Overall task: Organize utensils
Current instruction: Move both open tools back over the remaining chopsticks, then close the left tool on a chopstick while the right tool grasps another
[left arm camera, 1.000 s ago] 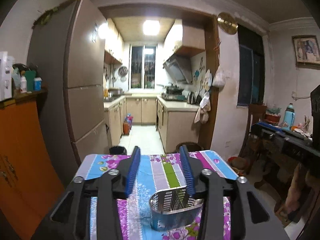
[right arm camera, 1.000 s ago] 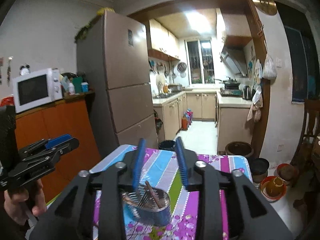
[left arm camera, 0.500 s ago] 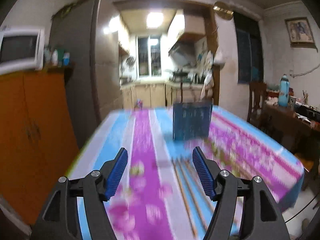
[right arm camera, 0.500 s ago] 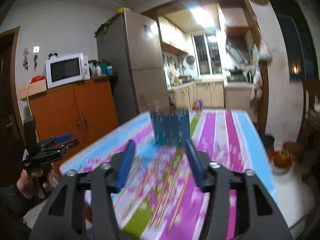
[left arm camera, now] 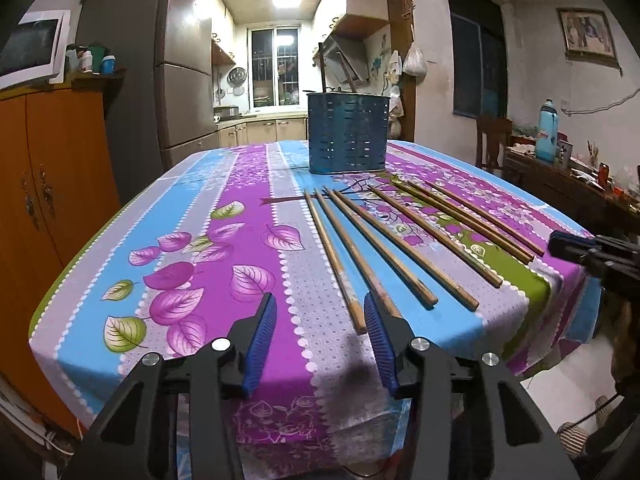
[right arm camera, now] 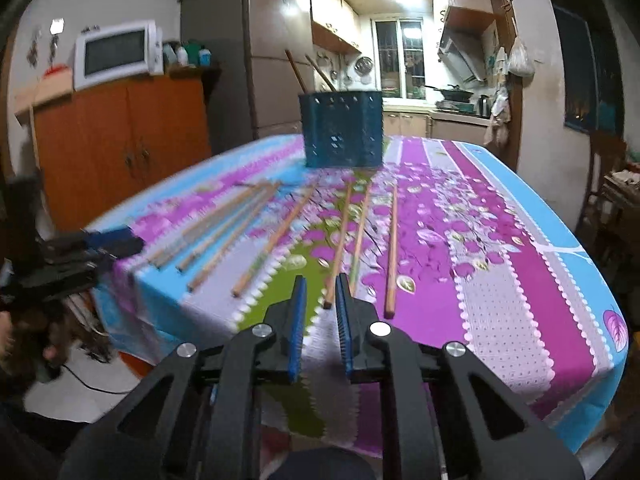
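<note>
Several wooden chopsticks (left arm camera: pixel 384 240) lie fanned out on the floral tablecloth (left arm camera: pixel 192 240), thick ends toward me. A blue perforated utensil holder (left arm camera: pixel 347 133) stands upright behind them with two chopsticks in it (right arm camera: pixel 298 70). My left gripper (left arm camera: pixel 320 312) is open and empty, low at the table's near edge, by the ends of the leftmost chopsticks. My right gripper (right arm camera: pixel 319 294) is open with a narrow gap and empty, just short of the end of one chopstick (right arm camera: pixel 338 252). The holder shows in the right view (right arm camera: pixel 342 132) too.
An orange cabinet (left arm camera: pixel 44 184) with a microwave (right arm camera: pixel 118 54) stands left of the table, then a tall fridge (left arm camera: pixel 168 80). A cluttered side table with a blue bottle (left arm camera: pixel 547 130) is on the right. A kitchen lies behind.
Both grippers have pulled back from above the holder to the table's near edge and dropped low. The chopsticks on the cloth have come into view. The right jaws stand narrower than before.
</note>
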`<state>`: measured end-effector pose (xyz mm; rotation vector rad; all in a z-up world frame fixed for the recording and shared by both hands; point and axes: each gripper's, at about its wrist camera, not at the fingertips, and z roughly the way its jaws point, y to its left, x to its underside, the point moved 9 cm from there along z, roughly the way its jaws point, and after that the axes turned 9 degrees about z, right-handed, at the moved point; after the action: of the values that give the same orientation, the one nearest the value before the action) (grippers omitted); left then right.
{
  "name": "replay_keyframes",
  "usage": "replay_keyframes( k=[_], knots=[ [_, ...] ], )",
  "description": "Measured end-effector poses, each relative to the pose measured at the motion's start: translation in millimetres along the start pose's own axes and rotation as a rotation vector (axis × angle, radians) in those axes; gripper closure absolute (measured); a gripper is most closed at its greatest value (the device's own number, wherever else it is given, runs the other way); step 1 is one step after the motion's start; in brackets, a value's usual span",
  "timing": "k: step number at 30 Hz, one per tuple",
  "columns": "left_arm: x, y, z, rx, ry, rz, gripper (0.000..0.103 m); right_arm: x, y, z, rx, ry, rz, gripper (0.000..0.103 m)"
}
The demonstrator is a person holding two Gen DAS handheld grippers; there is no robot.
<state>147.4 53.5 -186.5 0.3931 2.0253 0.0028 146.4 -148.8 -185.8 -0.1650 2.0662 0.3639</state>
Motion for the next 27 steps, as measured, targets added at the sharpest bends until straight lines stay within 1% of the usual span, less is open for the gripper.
replay_keyframes(
  k=[5, 9, 15, 19, 22, 27],
  knots=[
    [7, -2, 7, -0.002, 0.015, 0.002, 0.058, 10, 0, 15, 0.017, 0.026, -0.014, 0.091],
    [8, 1, 8, -0.004, 0.012, -0.003, 0.06, 11, -2, 22, 0.03, 0.034, -0.021, 0.091],
    [9, -6, 11, 0.003, 0.005, 0.011, 0.072, 8, -1, 27, 0.033, 0.025, -0.034, 0.093],
    [9, -12, 13, -0.002, -0.006, 0.03, 0.073, 8, -1, 28, 0.032, 0.017, -0.014, 0.093],
    [10, -15, 12, 0.004, -0.012, 0.026, 0.073, 7, 0, 29, 0.033, 0.011, -0.008, 0.093],
    [4, -19, 1, -0.003, -0.047, 0.019, 0.073, 7, 1, 29, 0.031, 0.01, -0.007, 0.093]
  ],
)
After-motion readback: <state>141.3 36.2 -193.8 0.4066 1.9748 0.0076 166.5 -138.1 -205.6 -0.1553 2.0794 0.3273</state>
